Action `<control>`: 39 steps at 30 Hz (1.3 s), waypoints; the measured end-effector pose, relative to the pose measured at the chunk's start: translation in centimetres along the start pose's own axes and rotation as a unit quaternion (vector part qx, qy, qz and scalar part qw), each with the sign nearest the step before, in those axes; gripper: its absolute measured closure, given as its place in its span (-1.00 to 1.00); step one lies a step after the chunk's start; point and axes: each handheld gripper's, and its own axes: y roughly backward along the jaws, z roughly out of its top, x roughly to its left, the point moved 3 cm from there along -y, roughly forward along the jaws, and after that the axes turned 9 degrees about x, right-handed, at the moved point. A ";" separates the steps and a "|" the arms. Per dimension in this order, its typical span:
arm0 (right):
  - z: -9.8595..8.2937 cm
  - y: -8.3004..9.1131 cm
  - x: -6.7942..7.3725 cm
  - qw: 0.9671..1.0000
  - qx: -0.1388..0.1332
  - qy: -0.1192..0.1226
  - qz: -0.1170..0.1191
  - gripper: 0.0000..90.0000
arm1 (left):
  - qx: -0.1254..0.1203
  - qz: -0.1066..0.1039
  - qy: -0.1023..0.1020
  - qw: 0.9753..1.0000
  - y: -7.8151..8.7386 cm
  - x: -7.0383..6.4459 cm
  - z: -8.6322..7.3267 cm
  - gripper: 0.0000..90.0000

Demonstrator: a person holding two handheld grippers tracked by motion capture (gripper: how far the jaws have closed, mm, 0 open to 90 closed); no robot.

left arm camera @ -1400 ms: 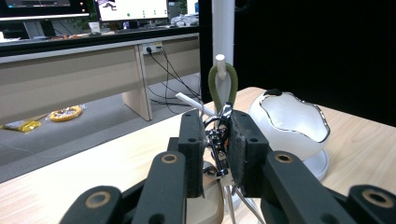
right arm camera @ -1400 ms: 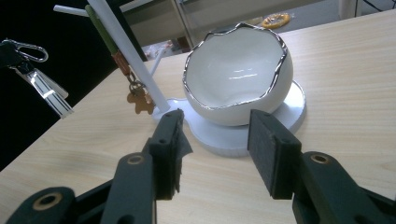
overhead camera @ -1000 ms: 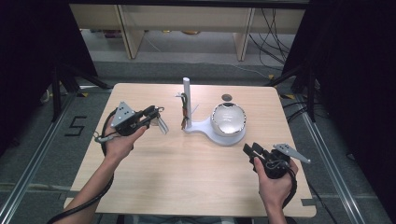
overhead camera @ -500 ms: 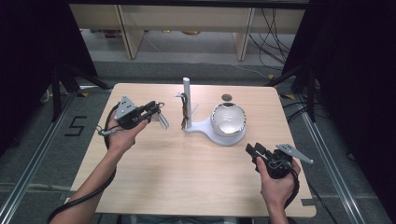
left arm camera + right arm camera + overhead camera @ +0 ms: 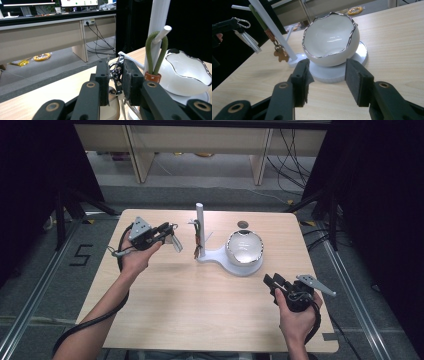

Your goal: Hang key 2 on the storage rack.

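- Left gripper [image 5: 167, 231], held above the left half of the pale wooden desk [image 5: 165, 310]: jaws clamped on a silver metal carabiner clip [image 5: 117, 72] with flat white tags [image 5: 177, 244] hanging below it.
- Same keyring seen from the right gripper view, clip and tags [image 5: 249, 40] dangling clear of the desk, just beside the white stand but apart from it.
- White stand with upright post and short side pegs [image 5: 199, 227], rising from a white base shared with a white eggshell-shaped bowl with silver rim [image 5: 245, 247], near the middle of the desk.
- Already hung on one peg: green cord loop [image 5: 155, 53] with brown leather band, small brown charm [image 5: 280, 55] at its lower end.
- Right gripper [image 5: 274, 283] low over the right front of the desk, well apart from the bowl; jaws spread wide, nothing between them, pointed toward the bowl.
- Step in hand, judged: carrying the clipped keyring toward the stand for hanging on a free peg.
- Next move, judged: clip ring lined up with the tip of a free peg [image 5: 128, 59], slid over it, and jaws opened once the peg bears the weight.
- Care needed: tags kept from snagging the green loop; post not knocked sideways.
- Right gripper free to steady the base if required.
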 end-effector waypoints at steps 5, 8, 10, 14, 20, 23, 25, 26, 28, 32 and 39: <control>-0.1 -0.2 0.0 1.000 0.003 0.001 0.001 0.23 | -0.001 0.003 -0.011 1.000 -0.7 0.2 0.1 0.68; -0.1 -0.4 0.1 1.000 0.005 0.000 0.003 0.22 | -0.001 0.004 -0.011 1.000 -1.1 0.3 0.2 0.68; -0.2 -0.3 0.3 1.000 0.008 -0.010 0.008 0.22 | 0.000 0.006 -0.013 1.000 -1.3 0.4 0.4 0.68; -0.1 -0.2 0.1 1.000 0.007 -0.006 0.004 0.22 | -0.002 0.007 -0.015 1.000 -1.7 0.5 0.9 0.68; -0.2 -0.4 0.1 1.000 0.006 -0.008 0.005 0.22 | -0.006 0.005 -0.017 1.000 -2.4 0.5 1.4 0.68; -0.2 -0.4 0.1 1.000 0.007 -0.008 0.006 0.22 | -0.009 0.003 -0.018 1.000 -2.8 0.3 1.6 0.68; -0.2 -0.4 0.0 1.000 0.007 -0.006 0.003 0.22 | -0.007 0.003 -0.021 1.000 -3.0 0.2 1.7 0.68; -0.2 -0.4 0.1 1.000 0.007 -0.006 0.004 0.22 | -0.006 0.003 -0.022 1.000 -3.1 0.2 1.7 0.68; -0.2 -0.4 0.0 1.000 0.007 -0.005 0.004 0.22 | -0.007 0.001 -0.021 1.000 -3.3 0.1 1.7 0.68; -0.2 -0.4 0.0 1.000 0.010 -0.007 0.005 0.22 | -0.003 0.003 -0.023 1.000 -3.7 0.0 1.7 0.68; -0.3 -0.5 0.1 1.000 0.010 -0.009 0.009 0.23 | -0.001 0.003 -0.024 1.000 -4.4 -0.4 1.7 0.68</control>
